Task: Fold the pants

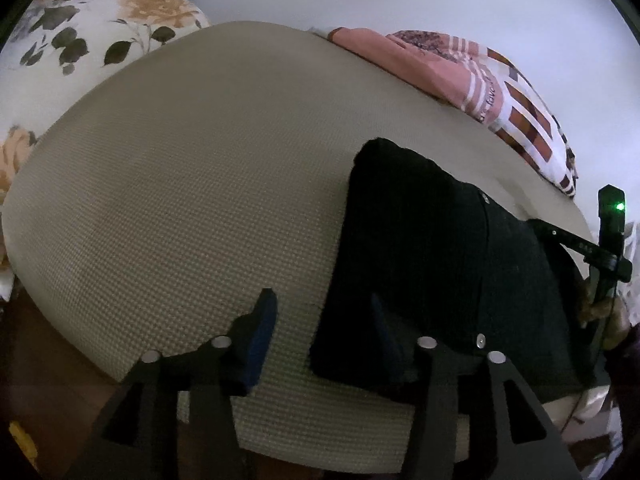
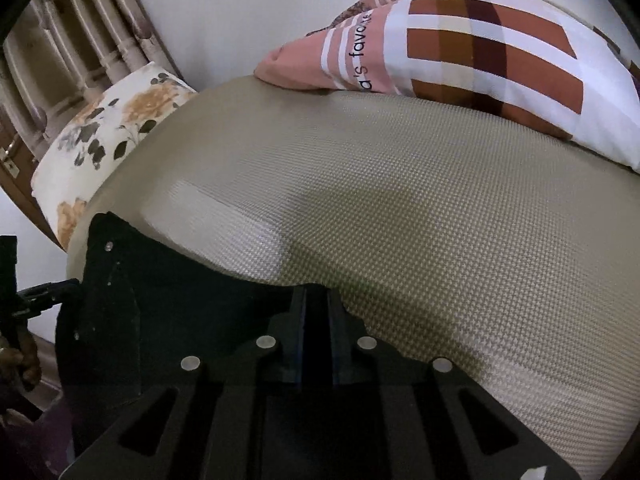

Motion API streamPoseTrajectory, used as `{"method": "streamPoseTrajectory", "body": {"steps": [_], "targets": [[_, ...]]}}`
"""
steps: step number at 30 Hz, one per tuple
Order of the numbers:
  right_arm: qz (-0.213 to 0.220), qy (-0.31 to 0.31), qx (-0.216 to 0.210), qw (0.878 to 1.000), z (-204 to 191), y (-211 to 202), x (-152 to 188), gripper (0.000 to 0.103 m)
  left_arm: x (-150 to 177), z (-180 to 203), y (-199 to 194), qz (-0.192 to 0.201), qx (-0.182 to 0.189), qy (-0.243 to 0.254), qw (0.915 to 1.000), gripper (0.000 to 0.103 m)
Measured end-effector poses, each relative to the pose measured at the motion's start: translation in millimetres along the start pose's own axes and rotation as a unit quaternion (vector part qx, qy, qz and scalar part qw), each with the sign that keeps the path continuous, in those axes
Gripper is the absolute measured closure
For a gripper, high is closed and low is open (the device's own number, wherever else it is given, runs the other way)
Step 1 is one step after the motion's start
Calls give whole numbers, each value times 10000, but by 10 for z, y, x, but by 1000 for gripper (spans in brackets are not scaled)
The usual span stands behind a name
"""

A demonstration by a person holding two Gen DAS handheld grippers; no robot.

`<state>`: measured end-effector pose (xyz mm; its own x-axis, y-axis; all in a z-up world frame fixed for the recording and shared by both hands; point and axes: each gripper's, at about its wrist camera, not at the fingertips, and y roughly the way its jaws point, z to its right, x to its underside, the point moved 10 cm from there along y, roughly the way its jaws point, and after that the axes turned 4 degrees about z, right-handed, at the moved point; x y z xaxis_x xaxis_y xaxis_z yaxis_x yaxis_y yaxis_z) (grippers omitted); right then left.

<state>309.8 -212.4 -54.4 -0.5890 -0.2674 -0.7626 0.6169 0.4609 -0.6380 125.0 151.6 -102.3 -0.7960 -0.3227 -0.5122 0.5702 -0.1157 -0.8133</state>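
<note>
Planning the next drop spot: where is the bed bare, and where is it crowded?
Bare: woven bed cover between floral pillow, checked pillow and black pants. Crowded: the near edge by the pants, with both hand-held grippers, left and right.

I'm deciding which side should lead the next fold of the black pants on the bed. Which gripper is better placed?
Right. The right gripper is shut at the edge of the black pants, apparently on the cloth, while the left gripper stands open, straddling their edge, gripping nothing.
</note>
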Motion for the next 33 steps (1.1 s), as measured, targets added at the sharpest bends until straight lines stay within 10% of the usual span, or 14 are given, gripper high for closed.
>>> {"method": "streamPoseTrajectory", "body": {"steps": [9,12,15,22,28,33], "targets": [[160,55,57,9998,-10,-14,-3,91,-394,70,-390,597,87,-117,9981,51],[179,204,-40,9996,15,-23,-12,88,-379,466,-381,524,617,367,9960,51],[267,310,78,9991,75,-50,-38,63,-238,775,-240,404,817,1057,9902,51],[514,850,89,9950,239,-229,-80,54,-22,786,148,557,460,1886,9794,51],[2246,2884,-491,9295,730,-1689,417,52,-79,691,163,539,513,1655,9834,50],[2514,3755,469,8908,1181,-2742,1859,48,-62,720,155,545,465,1628,9841,49]]}}
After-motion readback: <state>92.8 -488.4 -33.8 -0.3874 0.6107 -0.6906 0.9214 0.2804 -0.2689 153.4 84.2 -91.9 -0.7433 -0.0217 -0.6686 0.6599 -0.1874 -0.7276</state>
